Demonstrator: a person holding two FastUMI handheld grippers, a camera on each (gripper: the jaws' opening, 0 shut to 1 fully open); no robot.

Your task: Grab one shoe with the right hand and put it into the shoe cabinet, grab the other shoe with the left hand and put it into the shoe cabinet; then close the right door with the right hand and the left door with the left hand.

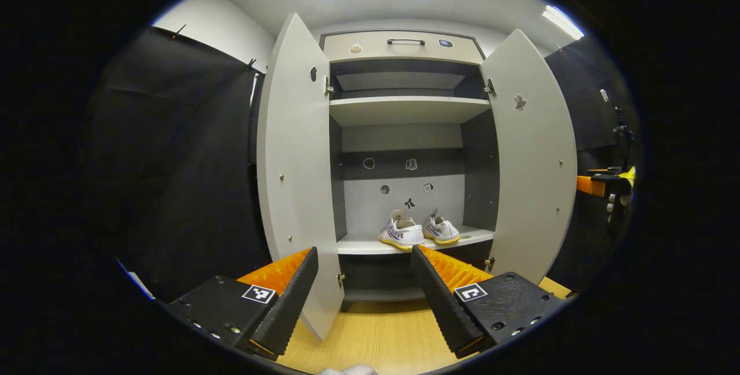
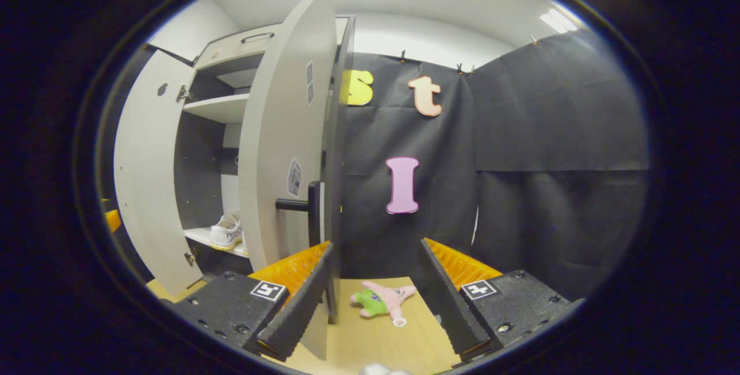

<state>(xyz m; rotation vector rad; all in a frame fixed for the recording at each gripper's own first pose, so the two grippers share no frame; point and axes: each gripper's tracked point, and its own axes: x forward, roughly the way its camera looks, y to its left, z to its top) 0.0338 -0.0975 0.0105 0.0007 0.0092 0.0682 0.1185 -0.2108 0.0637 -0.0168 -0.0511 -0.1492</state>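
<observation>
Both shoes (image 1: pixel 418 231) sat side by side on the lower shelf (image 1: pixel 370 244) of the shoe cabinet (image 1: pixel 404 45), toes toward me. My left gripper (image 1: pixel 364 274) faced the open cabinet, fingers spread apart and empty, the left door (image 1: pixel 295 161) and right door (image 1: pixel 535 155) both swung wide. My right gripper (image 2: pixel 376 282) was also spread and empty, beside the right door's outer face and black handle (image 2: pixel 300 204). A pink and green plush toy (image 2: pixel 381 301) lay on the wooden floor (image 2: pixel 376 340) between its fingers.
</observation>
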